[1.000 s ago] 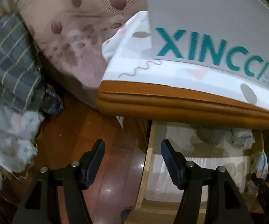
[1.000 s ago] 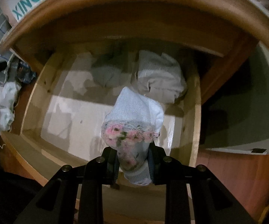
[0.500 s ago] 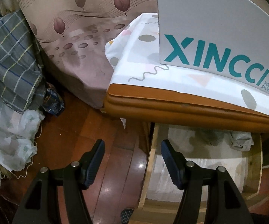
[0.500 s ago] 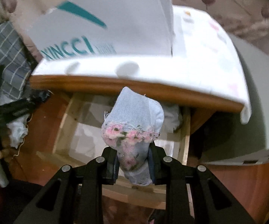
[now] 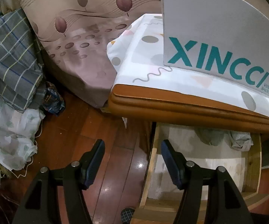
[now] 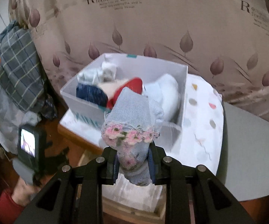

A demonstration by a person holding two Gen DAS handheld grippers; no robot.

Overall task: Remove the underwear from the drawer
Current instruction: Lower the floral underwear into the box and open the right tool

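the right claw (image 6: 133,163) is clamped on a pale blue underwear (image 6: 134,119) with a pink flowered lace band, held in the air in front of the white box (image 6: 182,85) and above the near edge of the nightstand top (image 6: 74,132). the cloth bulges up past the fingertips and hides part of the box's near wall. the box is open on top and already crowded with folded clothes (image 6: 127,87), blue, red and white, so free room inside is little. the box stands on a dotted white cloth (image 6: 203,115) that covers the nightstand; to the right lies a bare grey surface (image 6: 250,149).

below the claw the open drawer (image 5: 250,160) sticks out from under the orange-brown rim of the top, which overhangs its back part. two crumpled pale garments (image 5: 240,140) lie at the back of the drawer; its white-lined floor in front of them is bare.

the left claw (image 5: 132,160) stands open with nothing between its pads, over the drawer's left wooden wall and the shiny red-brown floor (image 5: 100,130). left of that, a checked grey bundle (image 5: 11,59) and pale sheets crowd the floor's edge, and the bed (image 5: 82,43) with leaf-print cover closes the gap behind.
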